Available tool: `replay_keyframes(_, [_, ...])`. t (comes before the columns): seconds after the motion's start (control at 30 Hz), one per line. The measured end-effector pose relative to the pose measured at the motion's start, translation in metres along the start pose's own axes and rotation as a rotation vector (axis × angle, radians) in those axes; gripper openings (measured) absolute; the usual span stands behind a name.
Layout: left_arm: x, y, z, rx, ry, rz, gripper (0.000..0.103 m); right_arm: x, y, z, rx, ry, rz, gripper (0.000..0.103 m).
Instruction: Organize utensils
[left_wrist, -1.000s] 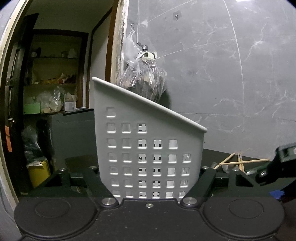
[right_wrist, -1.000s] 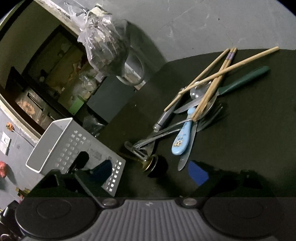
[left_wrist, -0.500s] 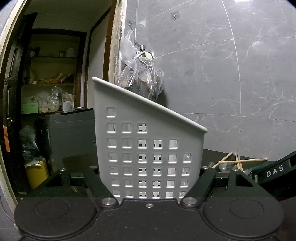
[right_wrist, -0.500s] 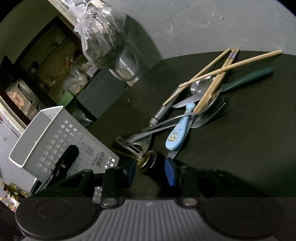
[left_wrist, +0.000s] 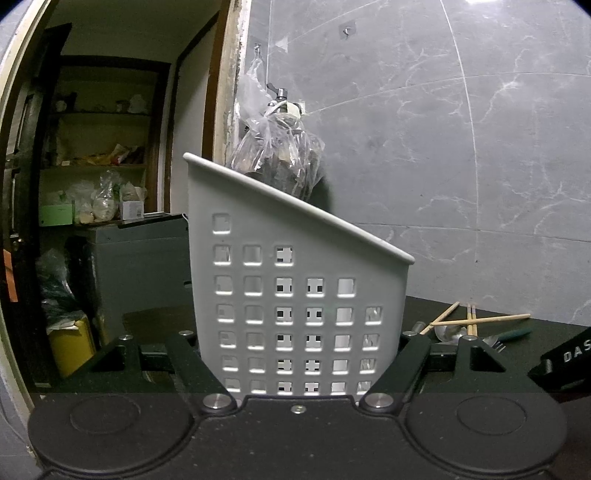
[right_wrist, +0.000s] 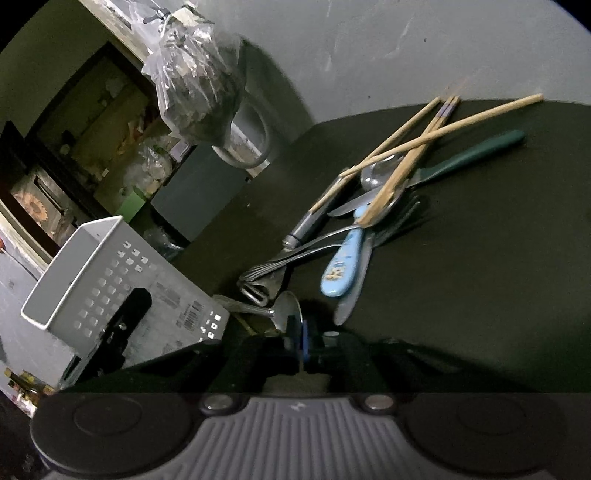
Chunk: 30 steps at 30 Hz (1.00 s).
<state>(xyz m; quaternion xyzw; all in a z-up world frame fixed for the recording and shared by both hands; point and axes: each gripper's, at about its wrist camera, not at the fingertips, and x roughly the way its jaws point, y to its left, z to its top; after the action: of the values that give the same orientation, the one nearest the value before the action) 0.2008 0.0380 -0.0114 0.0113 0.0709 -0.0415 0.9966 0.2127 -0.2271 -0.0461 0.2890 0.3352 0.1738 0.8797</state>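
Gripper (right_wrist: 300, 341) now clamped on spoon (right_wrist: 286, 314)

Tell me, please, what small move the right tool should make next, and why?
Probably lift a little, then carry toward the white basket. The right tool has just been closing, and its blue pads now pinch the bowl of a metal spoon at the near edge of the utensil pile. The left tool holds the basket tilted, its open top facing the pile.
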Motion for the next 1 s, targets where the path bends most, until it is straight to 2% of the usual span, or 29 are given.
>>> replay_keyframes(0.17, [-0.001, 0.0, -0.001, 0.001, 0.0, -0.008, 0.076, -0.015, -0.001, -0.002, -0.045, -0.081, -0.028, 0.001])
replay_keyframes(0.33, [-0.002, 0.0, -0.001, 0.003, 0.001, -0.013, 0.076, -0.036, 0.013, -0.001, -0.191, -0.238, -0.078, 0.001])
replay_keyframes(0.53, [-0.003, 0.001, -0.001, 0.002, 0.001, -0.015, 0.076, -0.052, 0.037, -0.001, -0.364, -0.381, -0.113, 0.001])
replay_keyframes(1.0, [-0.003, 0.003, -0.001, 0.006, 0.002, -0.026, 0.076, -0.072, 0.087, 0.014, -0.643, -0.6, -0.155, 0.001])
